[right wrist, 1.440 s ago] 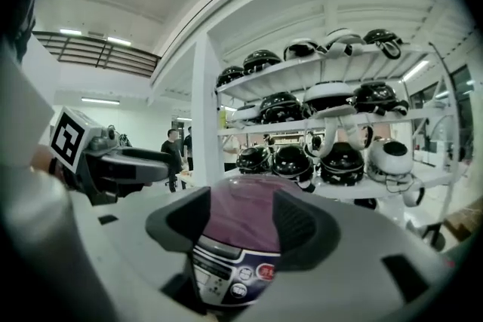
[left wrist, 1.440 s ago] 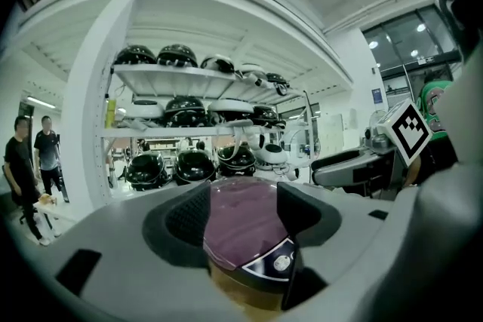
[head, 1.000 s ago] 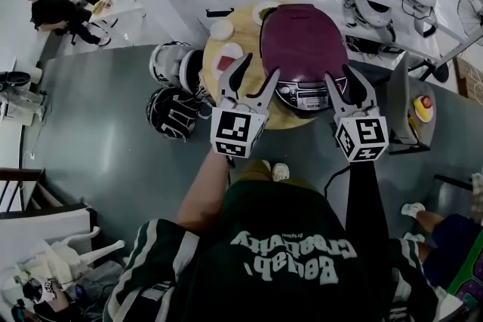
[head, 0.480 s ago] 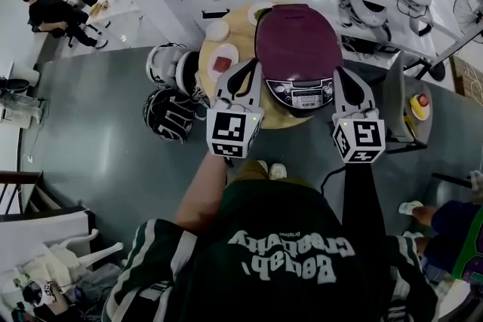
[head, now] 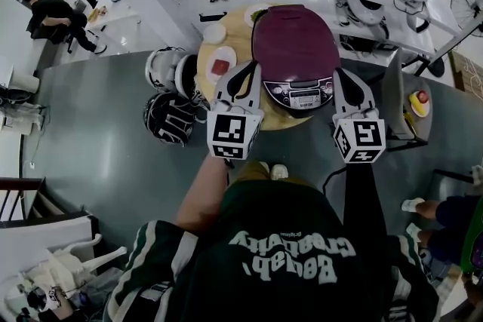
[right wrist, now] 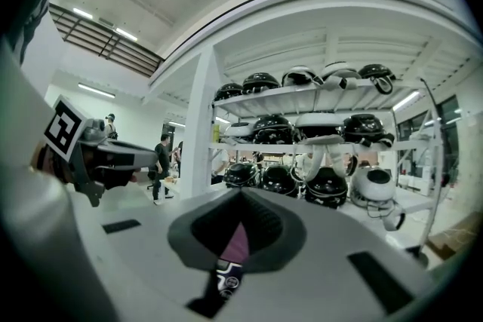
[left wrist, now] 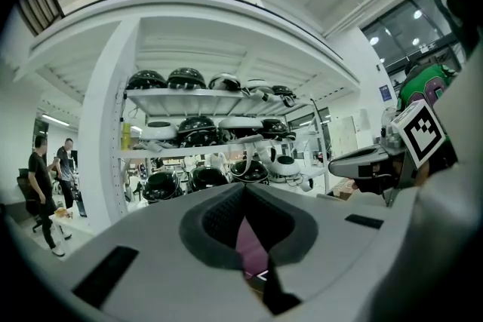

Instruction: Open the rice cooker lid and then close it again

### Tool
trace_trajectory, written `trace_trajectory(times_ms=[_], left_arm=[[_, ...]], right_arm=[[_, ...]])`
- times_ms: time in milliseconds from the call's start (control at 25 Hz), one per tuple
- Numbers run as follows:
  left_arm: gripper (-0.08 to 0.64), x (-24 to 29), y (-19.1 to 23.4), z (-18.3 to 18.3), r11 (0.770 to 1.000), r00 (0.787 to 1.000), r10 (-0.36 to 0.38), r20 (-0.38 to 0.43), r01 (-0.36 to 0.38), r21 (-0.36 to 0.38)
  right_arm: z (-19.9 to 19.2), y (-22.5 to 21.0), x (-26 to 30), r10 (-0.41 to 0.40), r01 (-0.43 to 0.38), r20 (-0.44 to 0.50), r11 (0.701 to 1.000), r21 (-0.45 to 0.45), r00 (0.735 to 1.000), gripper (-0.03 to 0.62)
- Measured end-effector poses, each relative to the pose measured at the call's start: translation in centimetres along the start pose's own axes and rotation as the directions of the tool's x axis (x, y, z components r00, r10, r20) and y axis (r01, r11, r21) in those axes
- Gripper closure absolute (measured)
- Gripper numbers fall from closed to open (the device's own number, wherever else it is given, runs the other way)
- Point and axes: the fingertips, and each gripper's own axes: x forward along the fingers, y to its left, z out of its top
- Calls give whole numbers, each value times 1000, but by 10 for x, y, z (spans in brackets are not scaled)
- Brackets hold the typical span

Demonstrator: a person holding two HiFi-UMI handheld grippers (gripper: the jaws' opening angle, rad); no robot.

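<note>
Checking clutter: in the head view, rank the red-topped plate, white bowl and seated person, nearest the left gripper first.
1. Red-topped plate, just left of left gripper.
2. White bowl, beyond the plate.
3. Seated person, far left.

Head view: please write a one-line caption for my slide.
The shut left gripper and shut right gripper flank the closed rice cooker with a purple lid on a round wooden table.

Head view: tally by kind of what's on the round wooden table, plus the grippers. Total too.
rice cooker: 1
small dishes: 3
grippers: 2, the left gripper and the right gripper, both shut and empty
total: 6
</note>
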Motion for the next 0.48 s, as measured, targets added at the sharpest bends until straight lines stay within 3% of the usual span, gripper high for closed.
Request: trace_trajectory(times_ms=[480], left_arm=[[558,-2,6,-5,1000,1000,2,-4,-2,20]], right_arm=[[-5,-1,2,-9,9,-11,1000,3,1000,589]])
